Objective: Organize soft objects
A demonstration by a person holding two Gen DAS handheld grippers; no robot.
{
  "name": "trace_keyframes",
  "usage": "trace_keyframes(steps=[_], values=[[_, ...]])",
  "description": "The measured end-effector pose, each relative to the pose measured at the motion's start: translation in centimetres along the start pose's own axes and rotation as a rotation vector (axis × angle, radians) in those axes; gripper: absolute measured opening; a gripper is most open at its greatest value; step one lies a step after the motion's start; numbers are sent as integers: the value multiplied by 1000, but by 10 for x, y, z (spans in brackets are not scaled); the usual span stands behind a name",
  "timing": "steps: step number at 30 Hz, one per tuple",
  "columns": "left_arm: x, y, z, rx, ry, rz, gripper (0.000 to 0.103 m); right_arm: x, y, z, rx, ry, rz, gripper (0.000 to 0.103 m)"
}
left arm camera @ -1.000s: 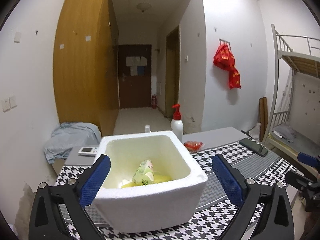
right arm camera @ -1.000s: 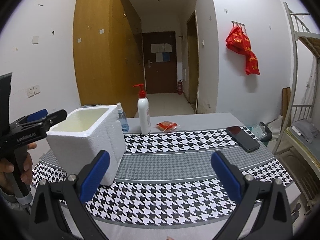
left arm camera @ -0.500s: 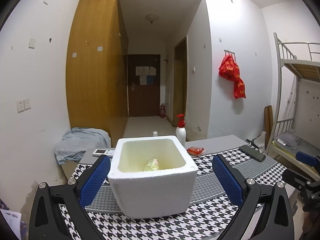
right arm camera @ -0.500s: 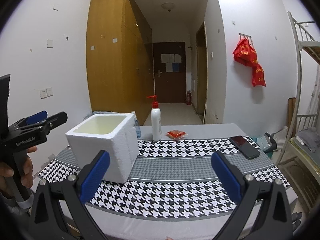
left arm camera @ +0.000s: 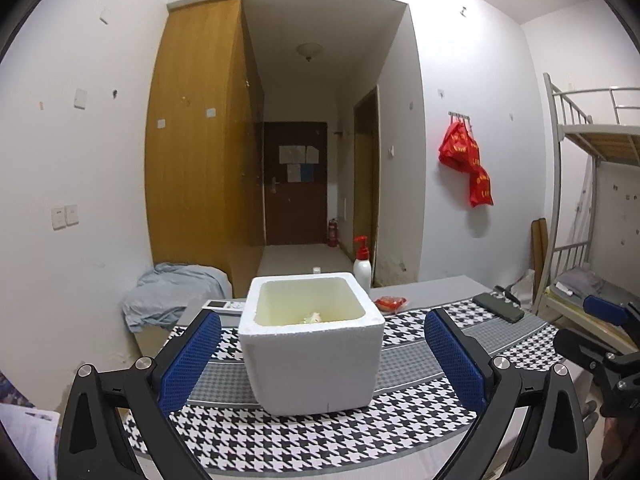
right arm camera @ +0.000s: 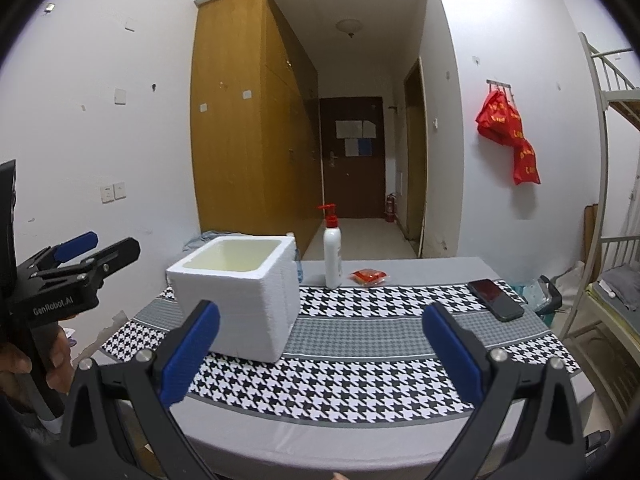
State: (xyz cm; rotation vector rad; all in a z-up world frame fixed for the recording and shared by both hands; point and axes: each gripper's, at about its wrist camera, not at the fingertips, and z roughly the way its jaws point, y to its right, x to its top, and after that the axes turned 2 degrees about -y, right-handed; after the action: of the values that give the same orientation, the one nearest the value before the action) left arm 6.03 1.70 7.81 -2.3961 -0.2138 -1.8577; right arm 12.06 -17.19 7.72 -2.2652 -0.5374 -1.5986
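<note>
Left gripper: my left gripper [left arm camera: 322, 354] was spread wide with nothing between its blue pads, held back from the tabletop's near edge and facing the foam box.
Right gripper: my right gripper [right arm camera: 320, 350] was likewise wide apart and held nothing, above the near edge of the tabletop, to the right of the box.
Foam box: the white foam box [left arm camera: 312, 344] stood upright on the left part of the cloth, its top uncovered.
Soft objects: a small pale, greenish soft bundle [left arm camera: 312, 317] lay at the bottom of the box; I could not tell how many pieces it was.
Tabletop: the grey tabletop [right arm camera: 424, 266] carried a black-and-white houndstooth cloth [right arm camera: 360, 376] with grey bands.
Behind the box: a white pump bottle [right arm camera: 333, 254] with a red head stood upright, a small red packet [right arm camera: 369, 276] lay just to its right, and a remote control [left arm camera: 224, 304] lay at the far left.
Right side of cloth: a dark phone [right arm camera: 496, 299] lay flat, well apart from the box.
Room: white walls, a tall wooden wardrobe [left arm camera: 200, 152], a hallway to a dark door [left arm camera: 296, 188], red bags [left arm camera: 466, 160] on a wall hook, a metal bunk bed [left arm camera: 592, 152] at the right, and a crumpled grey cloth [left arm camera: 172, 292] beyond the tabletop's left end.
</note>
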Motion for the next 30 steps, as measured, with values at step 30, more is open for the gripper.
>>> trace_keyframes(steps=[30], values=[[-41,-15,-100,70,116,0,102,-31,-52,-68,41,89,-39,102]])
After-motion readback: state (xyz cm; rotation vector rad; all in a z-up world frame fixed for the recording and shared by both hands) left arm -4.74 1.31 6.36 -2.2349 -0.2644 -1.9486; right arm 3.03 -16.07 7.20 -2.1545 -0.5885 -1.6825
